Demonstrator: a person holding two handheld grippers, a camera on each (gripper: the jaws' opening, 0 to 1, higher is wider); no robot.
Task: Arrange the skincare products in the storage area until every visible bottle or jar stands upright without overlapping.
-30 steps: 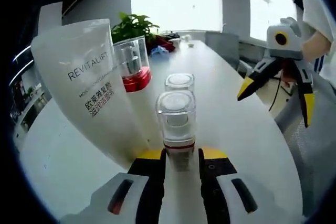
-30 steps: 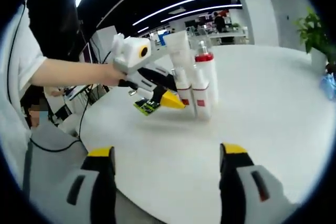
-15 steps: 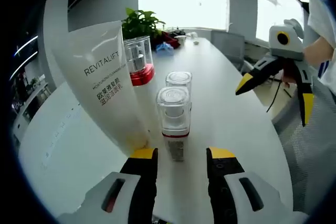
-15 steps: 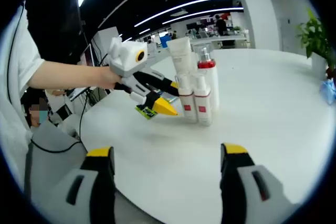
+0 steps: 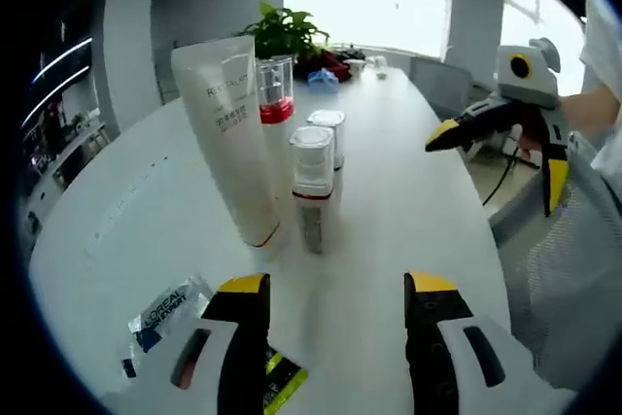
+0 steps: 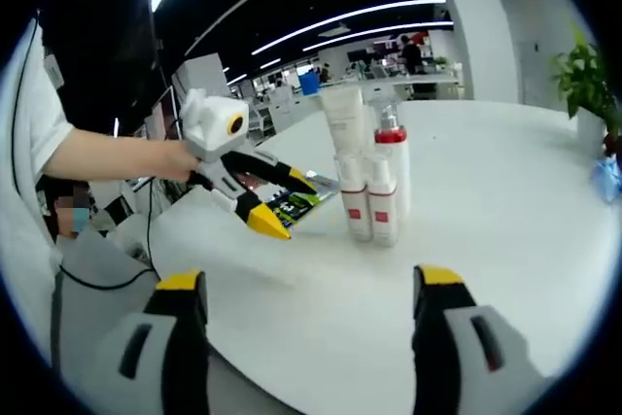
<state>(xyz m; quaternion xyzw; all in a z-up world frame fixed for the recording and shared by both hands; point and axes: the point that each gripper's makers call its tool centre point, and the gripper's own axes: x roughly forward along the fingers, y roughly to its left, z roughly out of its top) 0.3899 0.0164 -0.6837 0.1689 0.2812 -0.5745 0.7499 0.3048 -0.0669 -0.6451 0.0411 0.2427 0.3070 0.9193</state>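
The step in hand is judged to be a check of the group and a clear withdrawal. It is done well if the left gripper (image 5: pixel 335 298) is drawn straight away from the bottles with its jaws kept wide, so that nothing is brushed, and if the flat sachets near its jaws are left undisturbed or dealt with separately.

The white table (image 5: pixel 418 191) takes up the middle of both views. On it, in the upper centre of the left gripper view, the skincare products are seen in one tight cluster, all upright. The largest is the white tube (image 5: pixel 228 138), standing on its cap with grey lettering down its face. Behind it, the tall pump bottle (image 5: pixel 275 89) is marked by a red collar under a clear cap. The two small bottles (image 5: pixel 313 182) are white with clear caps and red bands, one behind the other, just beside the tube.

A printed sachet (image 5: pixel 165 313) lies flat at the lower left.

In the right gripper view the same cluster is seen at centre. The right gripper (image 6: pixel 303 298) is held wide open and empty, well apart from the cluster.
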